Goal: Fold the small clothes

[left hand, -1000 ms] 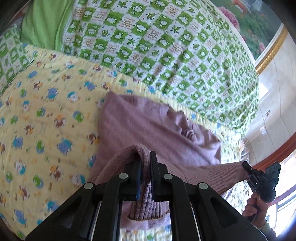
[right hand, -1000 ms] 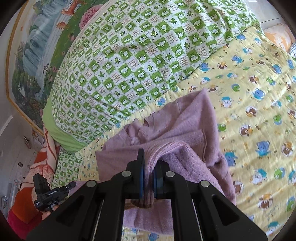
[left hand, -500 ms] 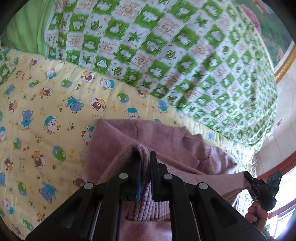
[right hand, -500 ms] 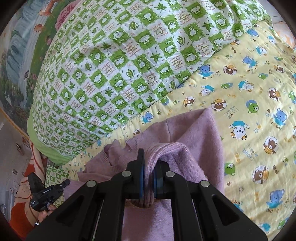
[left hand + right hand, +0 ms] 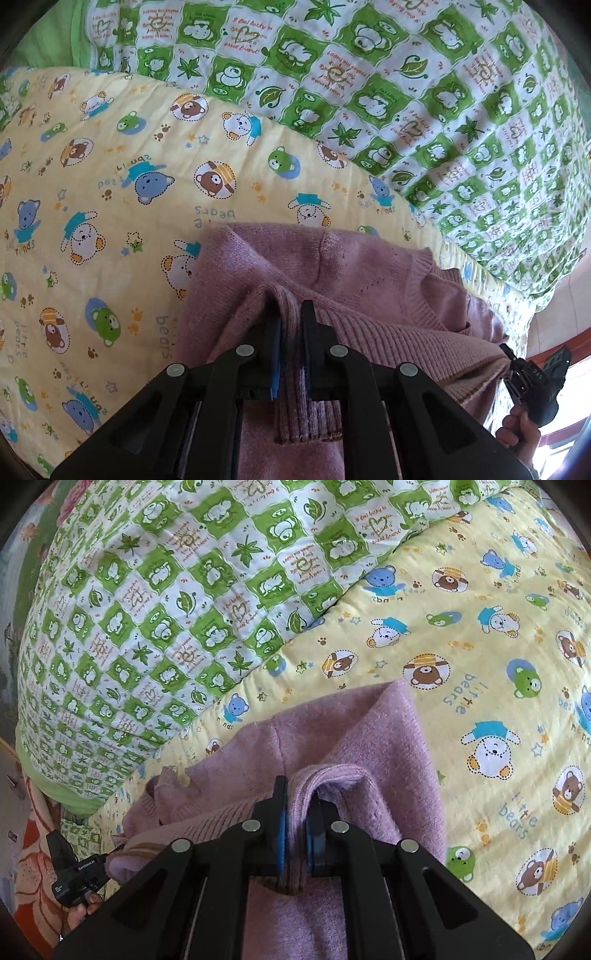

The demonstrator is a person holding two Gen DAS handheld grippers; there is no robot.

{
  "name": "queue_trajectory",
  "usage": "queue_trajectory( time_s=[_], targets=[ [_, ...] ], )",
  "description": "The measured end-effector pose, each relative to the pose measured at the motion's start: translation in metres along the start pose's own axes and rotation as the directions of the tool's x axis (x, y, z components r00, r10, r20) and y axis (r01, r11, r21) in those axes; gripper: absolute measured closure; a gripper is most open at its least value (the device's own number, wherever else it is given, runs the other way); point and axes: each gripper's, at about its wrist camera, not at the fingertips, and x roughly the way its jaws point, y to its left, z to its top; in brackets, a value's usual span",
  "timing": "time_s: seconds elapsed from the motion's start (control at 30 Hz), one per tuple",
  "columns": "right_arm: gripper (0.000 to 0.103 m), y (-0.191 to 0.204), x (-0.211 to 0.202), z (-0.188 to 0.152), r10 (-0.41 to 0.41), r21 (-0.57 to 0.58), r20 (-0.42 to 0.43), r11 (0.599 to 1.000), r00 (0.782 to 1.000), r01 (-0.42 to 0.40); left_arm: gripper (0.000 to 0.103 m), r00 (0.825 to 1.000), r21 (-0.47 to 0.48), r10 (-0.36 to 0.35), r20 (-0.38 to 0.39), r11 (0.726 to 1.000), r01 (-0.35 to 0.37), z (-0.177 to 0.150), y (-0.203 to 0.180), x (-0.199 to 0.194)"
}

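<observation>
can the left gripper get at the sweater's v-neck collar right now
Probably not yet. The left gripper, its jaws just starting to open, still has the purple sweater ribbed hem between them; the collar lies uncovered just beyond.

On the yellow bear-print sheet [image 5: 480, 635] of the bed we read "little bears" several times, printed in blue beside the cartoon bears, and partly "friends"; in the left wrist view [image 5: 110, 184] the same words stand upside down. The green-and-white checked quilt [image 5: 184, 590] carries small red script around hearts, too fine for us to read surely. On the left tool's [image 5: 79, 875] black body we make out small white lettering, "GenRobot.AI" as best we can tell.
</observation>
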Motion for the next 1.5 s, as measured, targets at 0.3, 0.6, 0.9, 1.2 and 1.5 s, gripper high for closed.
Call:
queue_trajectory(
  time_s=[0.3, 0.6, 0.9, 1.2, 1.5],
  targets=[
    [0.052, 0.015, -0.037, 0.002, 0.047, -0.04, 0.074, 0.998, 0.996, -0.044, 0.055, 0.996, 0.087, -0.007, 0.085, 0.996, 0.0, -0.017, -0.021, -0.067],
    [0.063, 0.049, -0.065, -0.035, 0.122, -0.24, 0.002, 0.963, 0.992, -0.118, 0.055, 0.985, 0.297, -0.16, -0.07, 0.939, 0.174, -0.091, -0.077, -0.081],
    [0.073, 0.084, -0.016, -0.098, 0.125, -0.454, -0.238, 0.862, 0.963, -0.224, 0.057, 0.972, 0.438, -0.092, -0.216, 0.881, 0.181, -0.132, -0.124, -0.007],
    [0.077, 0.079, 0.031, -0.073, 0.007, -0.528, -0.198, 0.841, 0.98, -0.113, 0.059, 0.989, 0.464, -0.009, -0.147, 0.882, 0.077, -0.077, -0.128, 0.04],
    [0.098, 0.024, 0.032, -0.006, 0.0, -0.306, -0.012, 0.952, 1.0, -0.004, 0.09, 0.999, 0.303, 0.029, -0.02, 0.953, -0.022, -0.002, -0.067, 0.033]
  ],
)
